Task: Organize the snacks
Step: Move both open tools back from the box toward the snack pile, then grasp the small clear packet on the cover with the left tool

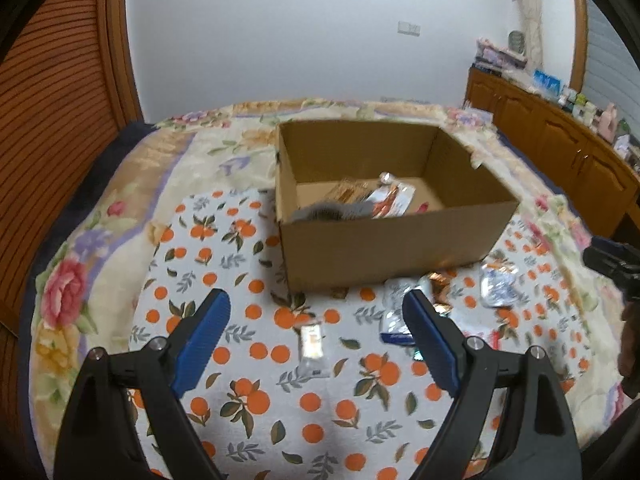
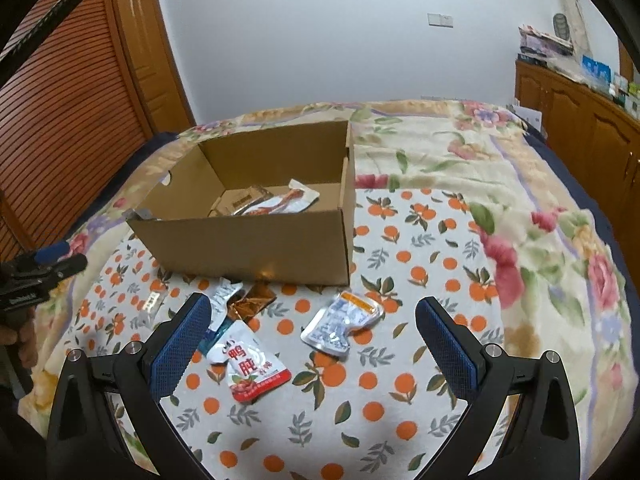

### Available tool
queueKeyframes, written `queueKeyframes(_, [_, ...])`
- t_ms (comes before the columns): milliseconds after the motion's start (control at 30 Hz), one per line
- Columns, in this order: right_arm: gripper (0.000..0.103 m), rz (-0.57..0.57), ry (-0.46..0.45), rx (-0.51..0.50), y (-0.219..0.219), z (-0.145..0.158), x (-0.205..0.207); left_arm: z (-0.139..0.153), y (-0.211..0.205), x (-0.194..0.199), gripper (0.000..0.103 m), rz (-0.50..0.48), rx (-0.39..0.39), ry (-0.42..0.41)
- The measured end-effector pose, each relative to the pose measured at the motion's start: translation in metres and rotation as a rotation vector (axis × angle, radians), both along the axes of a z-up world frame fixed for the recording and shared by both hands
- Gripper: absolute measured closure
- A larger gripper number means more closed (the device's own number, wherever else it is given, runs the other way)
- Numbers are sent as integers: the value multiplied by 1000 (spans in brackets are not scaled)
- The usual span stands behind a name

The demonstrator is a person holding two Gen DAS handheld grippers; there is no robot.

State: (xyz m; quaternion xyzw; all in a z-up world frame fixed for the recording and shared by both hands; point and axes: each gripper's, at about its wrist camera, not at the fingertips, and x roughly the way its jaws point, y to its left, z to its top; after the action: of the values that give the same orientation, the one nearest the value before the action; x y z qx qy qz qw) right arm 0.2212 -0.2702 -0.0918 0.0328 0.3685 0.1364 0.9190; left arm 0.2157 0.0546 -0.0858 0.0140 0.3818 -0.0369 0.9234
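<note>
Both grippers, left gripper (image 1: 316,312) and right gripper (image 2: 314,318), hover with jaws apart; packets fill the cardboard box (image 2: 256,240).

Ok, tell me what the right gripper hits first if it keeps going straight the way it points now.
Probably the silver-blue snack pouch, which lies on the orange-print cloth between the open fingers of the right gripper and a bit ahead. The cardboard box stands beyond it. Depth is hard to judge here.

The left black two-finger gripper with blue pads (image 1: 316,314) and the right black two-finger gripper with blue pads (image 2: 314,320) both tilt downward, jaws spread wide, nothing between them.
</note>
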Motion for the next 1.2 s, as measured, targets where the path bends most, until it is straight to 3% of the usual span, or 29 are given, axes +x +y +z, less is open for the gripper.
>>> queueKeyframes(400, [0,9,47,6,1,-40,5,-54,0,26,15,-10,29,86])
queueKeyframes(667, [0,10,58,4,1,-49,11,-88,-2,38,16,-30,44,166])
queueKeyframes(733, [0,5,47,-14,1,-51,12,-95,-1,42,22,-26,46,179])
queueKeyframes(867, [0,3,56,-9,0,-54,14,-108,1,50,43,-23,42,217])
queueKeyframes(1000, [0,2,57,-9,-1,-55,15,-118,-1,53,54,-35,48,247])
queueKeyframes(1200, [0,2,66,-15,-1,-59,17,-124,-1,60,60,-30,50,274])
